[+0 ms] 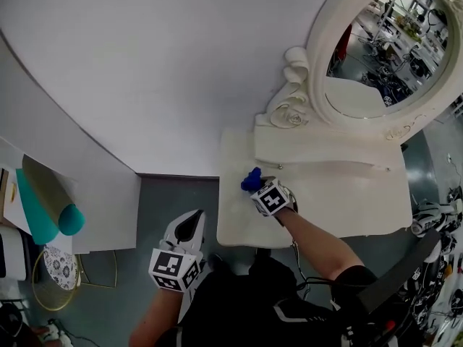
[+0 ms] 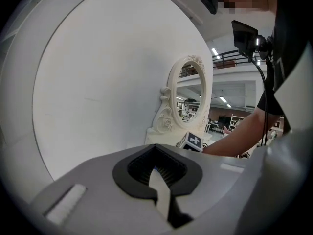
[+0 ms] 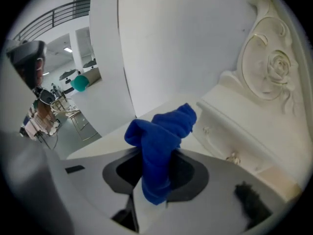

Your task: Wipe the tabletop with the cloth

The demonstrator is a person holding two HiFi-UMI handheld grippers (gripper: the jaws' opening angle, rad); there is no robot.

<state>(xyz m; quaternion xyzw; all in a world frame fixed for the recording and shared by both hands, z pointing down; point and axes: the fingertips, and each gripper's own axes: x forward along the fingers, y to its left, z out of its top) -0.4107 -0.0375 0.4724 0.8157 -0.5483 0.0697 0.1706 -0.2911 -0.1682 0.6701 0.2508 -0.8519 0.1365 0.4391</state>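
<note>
A crumpled blue cloth [image 1: 251, 179] is pinched upright in the right tongs [image 1: 256, 186], near the left edge of the cream-white desk [image 1: 347, 201].

Open tabletop [image 1: 347, 201] ahead; the mirror [image 1: 383, 49] walls its back edge.

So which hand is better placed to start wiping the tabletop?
Right: the right gripper has the blue cloth clamped in its jaws over the tabletop; the left gripper holds nothing, off beside it.

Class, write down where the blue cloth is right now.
The blue cloth is clamped in the right gripper, at the left part of the white tabletop in the head view, just in front of the oval mirror's carved base.
</note>
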